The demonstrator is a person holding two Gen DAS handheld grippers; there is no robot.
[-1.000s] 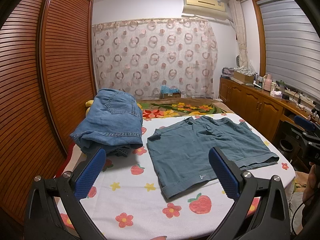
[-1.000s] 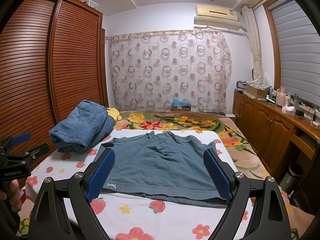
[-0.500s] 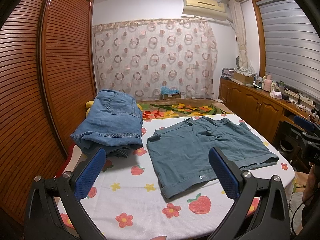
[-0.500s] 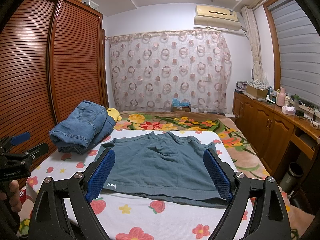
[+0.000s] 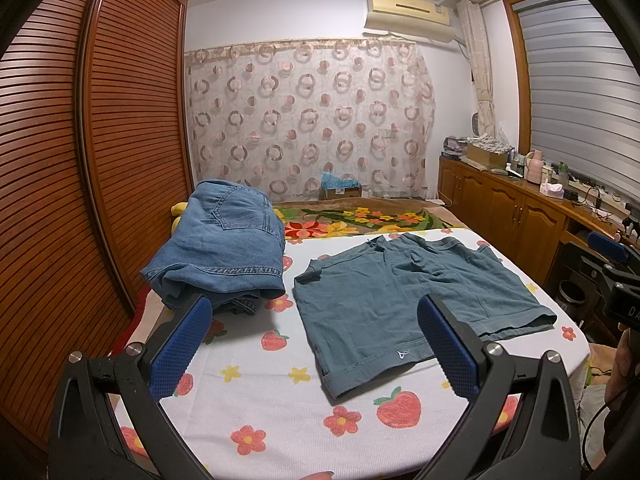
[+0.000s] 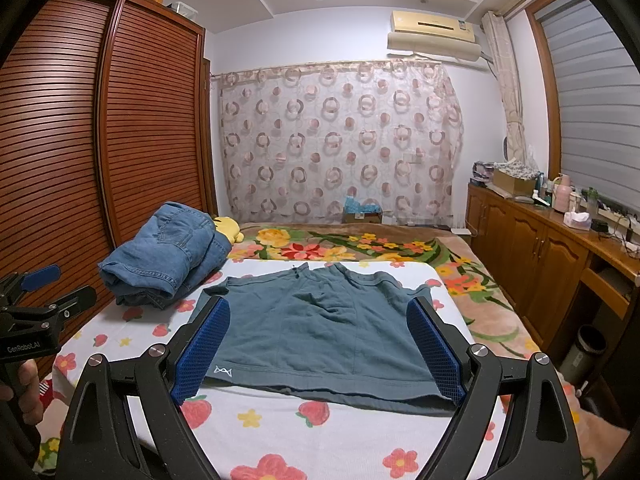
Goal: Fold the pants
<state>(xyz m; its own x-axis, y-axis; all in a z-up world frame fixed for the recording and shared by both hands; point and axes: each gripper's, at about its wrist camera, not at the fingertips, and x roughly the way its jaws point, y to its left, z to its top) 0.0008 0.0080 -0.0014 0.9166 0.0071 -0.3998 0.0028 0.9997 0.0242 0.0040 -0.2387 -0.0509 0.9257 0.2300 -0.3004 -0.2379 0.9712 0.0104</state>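
Teal-grey shorts (image 5: 404, 304) (image 6: 320, 332) lie flat on the white flower-print cloth (image 5: 280, 408) (image 6: 304, 436), hems toward me and waistband at the far side. A small white logo marks the near left hem. My left gripper (image 5: 316, 348) hovers open above the near left side of the cloth, blue pads wide apart, nothing between them. From the near edge, my right gripper (image 6: 318, 350) looks over the shorts, open and empty. Each gripper shows at the edge of the other's view: right one (image 5: 612, 280), left one (image 6: 32, 312).
A pile of folded blue jeans (image 5: 224, 248) (image 6: 168, 252) sits at the far left of the cloth beside a yellow soft toy (image 6: 228, 228). A slatted wooden wardrobe (image 5: 80, 160) stands left, wooden cabinets (image 6: 532, 252) right, and a bin (image 6: 586, 344) on the floor.
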